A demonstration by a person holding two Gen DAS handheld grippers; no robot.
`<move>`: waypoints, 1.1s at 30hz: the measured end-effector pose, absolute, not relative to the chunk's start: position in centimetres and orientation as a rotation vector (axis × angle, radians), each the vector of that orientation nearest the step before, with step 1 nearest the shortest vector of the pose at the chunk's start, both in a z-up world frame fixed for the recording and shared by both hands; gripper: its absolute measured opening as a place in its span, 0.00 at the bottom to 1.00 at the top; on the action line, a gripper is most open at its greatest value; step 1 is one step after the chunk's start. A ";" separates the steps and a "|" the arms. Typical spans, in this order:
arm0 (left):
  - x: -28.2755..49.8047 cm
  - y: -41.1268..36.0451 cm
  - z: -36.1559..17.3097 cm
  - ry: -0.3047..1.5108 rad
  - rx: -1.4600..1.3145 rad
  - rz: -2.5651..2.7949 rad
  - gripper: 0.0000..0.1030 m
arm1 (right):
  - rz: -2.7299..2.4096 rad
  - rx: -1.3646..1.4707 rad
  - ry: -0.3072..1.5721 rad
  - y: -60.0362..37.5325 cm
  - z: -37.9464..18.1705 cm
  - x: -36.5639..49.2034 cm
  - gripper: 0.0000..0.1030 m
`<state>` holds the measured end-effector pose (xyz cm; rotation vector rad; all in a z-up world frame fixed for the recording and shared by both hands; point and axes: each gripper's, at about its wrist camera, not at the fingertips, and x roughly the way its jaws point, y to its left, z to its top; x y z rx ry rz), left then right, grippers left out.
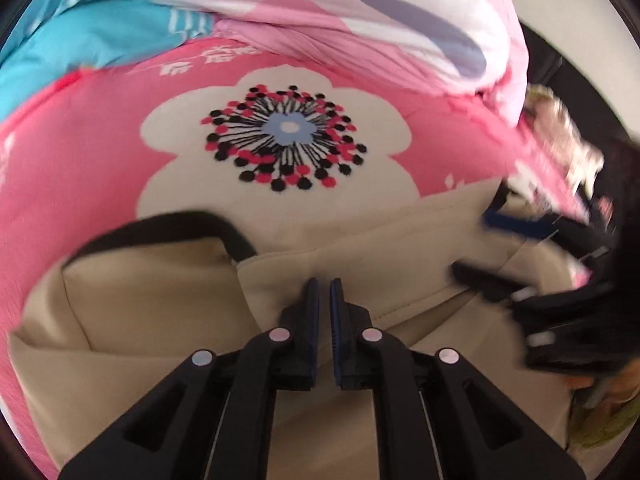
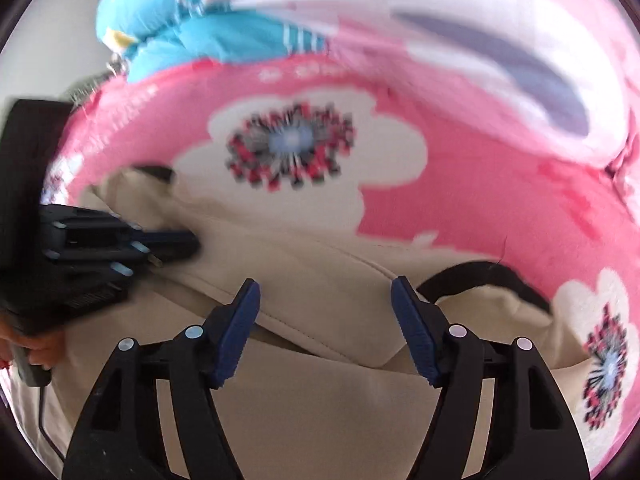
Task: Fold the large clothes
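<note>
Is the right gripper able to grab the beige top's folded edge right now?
Probably yes: the right gripper is open just above the beige top's folded edge, and nothing lies between.

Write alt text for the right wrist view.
The right claw hangs open over a folded beige garment with dark trim, lying on a pink flowered bedsheet. The left claw reaches in from the left; crumpled bedding lies behind.

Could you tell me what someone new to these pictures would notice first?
The bright pink sheet with its big white flower print fills the background. In front lies a beige garment with a dark collar. The left gripper is shut over it; the right gripper stands open.
</note>
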<state>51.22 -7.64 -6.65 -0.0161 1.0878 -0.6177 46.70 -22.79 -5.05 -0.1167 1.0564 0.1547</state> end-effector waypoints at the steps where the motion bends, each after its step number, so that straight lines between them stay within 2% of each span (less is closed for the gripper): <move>1: 51.2 -7.5 -6.5 1.093 -0.027 -0.608 0.06 | 0.149 -0.121 1.055 -22.7 -4.9 46.6 0.64; 4: 50.3 -7.5 -5.0 1.088 0.037 -0.559 0.06 | 0.154 -0.062 1.042 -23.1 -1.8 44.9 0.65; 5: 49.3 -7.2 -3.7 1.070 0.076 -0.543 0.12 | 0.164 -0.040 1.021 -23.5 -0.5 43.8 0.65; 6: 48.2 -6.9 -2.4 1.045 0.107 -0.535 0.22 | 0.163 -0.026 0.990 -23.9 1.1 42.2 0.70; 8: 44.9 -5.5 0.4 0.982 0.160 -0.525 0.35 | 0.166 -0.007 0.936 -24.8 3.6 38.8 0.80; 11: 38.7 -2.4 3.8 0.906 0.174 -0.532 0.46 | 0.159 0.019 0.869 -26.7 6.7 31.5 0.89; 13: 33.8 0.7 4.9 0.902 0.122 -0.516 0.53 | 0.129 0.038 0.849 -27.9 7.3 26.8 0.90; 18: 23.6 6.7 3.3 0.977 -0.048 -0.466 0.59 | 0.042 0.201 0.861 -31.4 5.1 13.9 0.92; 22: 16.9 10.0 0.4 1.012 -0.113 -0.379 0.59 | -0.076 0.324 0.886 -33.1 1.8 6.4 0.92; 27: 11.1 12.3 -2.9 1.019 -0.164 -0.305 0.59 | -0.115 0.488 0.887 -34.8 -0.8 1.4 0.92; 33: 10.7 12.6 -3.6 0.966 -0.104 -0.268 0.59 | -0.126 0.467 0.926 -35.4 -2.3 2.1 0.92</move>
